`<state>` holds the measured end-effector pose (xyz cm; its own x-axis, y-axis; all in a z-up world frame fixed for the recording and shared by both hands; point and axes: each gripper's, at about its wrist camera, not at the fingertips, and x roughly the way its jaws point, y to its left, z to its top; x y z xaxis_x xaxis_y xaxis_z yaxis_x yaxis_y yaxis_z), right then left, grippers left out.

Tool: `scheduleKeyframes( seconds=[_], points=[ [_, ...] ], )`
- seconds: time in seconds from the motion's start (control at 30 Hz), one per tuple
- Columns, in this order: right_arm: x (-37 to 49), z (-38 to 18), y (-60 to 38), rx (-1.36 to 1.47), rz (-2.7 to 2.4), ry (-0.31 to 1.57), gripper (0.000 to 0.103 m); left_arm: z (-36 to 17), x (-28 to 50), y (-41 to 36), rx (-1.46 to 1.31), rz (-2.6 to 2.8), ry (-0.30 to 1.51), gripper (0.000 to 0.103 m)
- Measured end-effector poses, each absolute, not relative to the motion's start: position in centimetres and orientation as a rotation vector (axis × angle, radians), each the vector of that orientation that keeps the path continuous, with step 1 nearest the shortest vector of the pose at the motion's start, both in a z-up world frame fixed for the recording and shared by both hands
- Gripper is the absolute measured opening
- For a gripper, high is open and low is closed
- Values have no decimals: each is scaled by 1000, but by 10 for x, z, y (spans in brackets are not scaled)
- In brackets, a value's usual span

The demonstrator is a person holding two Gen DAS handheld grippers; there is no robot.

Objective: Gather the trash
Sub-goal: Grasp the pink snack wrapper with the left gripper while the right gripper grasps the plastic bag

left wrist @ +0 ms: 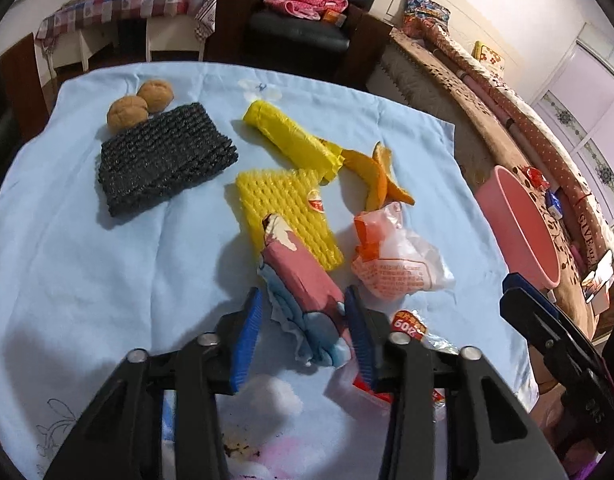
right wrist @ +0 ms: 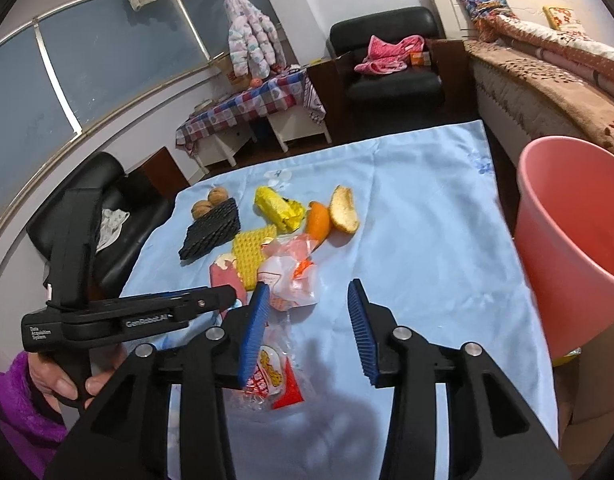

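Almost nothing looks collected so far. From left to right on the light blue cloth [left wrist: 87, 240] lie two brown walnuts [left wrist: 141, 105], a black foam net sleeve [left wrist: 165, 158], a yellow foam net sleeve [left wrist: 287, 216], a roll of yellow plastic bags [left wrist: 291, 138], orange peel pieces [left wrist: 381, 178] and a crumpled clear bag with orange print [left wrist: 399, 256].

The left gripper [left wrist: 303, 330] has its jaws apart around a pink and blue wrapper [left wrist: 303, 280], not yet pinching it. The right gripper [right wrist: 311, 332] is wide open above a red and yellow snack wrapper [right wrist: 277, 376].

The pink plastic bucket [right wrist: 567, 216] at the far right shows no trash inside.

Readable writing: "GenRobot.AI" on the left tool; the wrapper print is too small to read.
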<state>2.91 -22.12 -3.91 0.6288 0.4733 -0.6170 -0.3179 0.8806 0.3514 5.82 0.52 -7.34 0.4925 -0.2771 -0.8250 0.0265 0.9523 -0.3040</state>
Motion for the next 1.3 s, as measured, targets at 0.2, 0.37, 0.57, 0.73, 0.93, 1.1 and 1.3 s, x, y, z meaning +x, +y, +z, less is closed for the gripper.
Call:
scheduleKeyframes(
  seconds=[0.2, 0.37, 0.57, 0.73, 0.93, 1.1, 1.3],
  points=[
    [41, -45, -207, 195, 492, 802, 42, -73, 55, 18, -281, -201, 1030, 10],
    [57, -54, -194, 168, 512, 863, 49, -59, 48, 32, -254, -188, 972, 10],
    [75, -63, -177, 143, 514, 925, 50, -52, 44, 46, -269, -179, 942, 10],
    [76, -63, -172, 150, 515, 912, 50, -53, 43, 49, -272, -182, 938, 10],
    [73, -62, -170, 129, 510, 902, 37, -50, 42, 50, -276, -182, 925, 10],
    [67, -60, -174, 131, 515, 882, 30, -46, 39, 49, -268, -182, 915, 10],
    [57, -47, -190, 163, 501, 826, 29, -37, 36, 41, -248, -198, 894, 10]
  ],
)
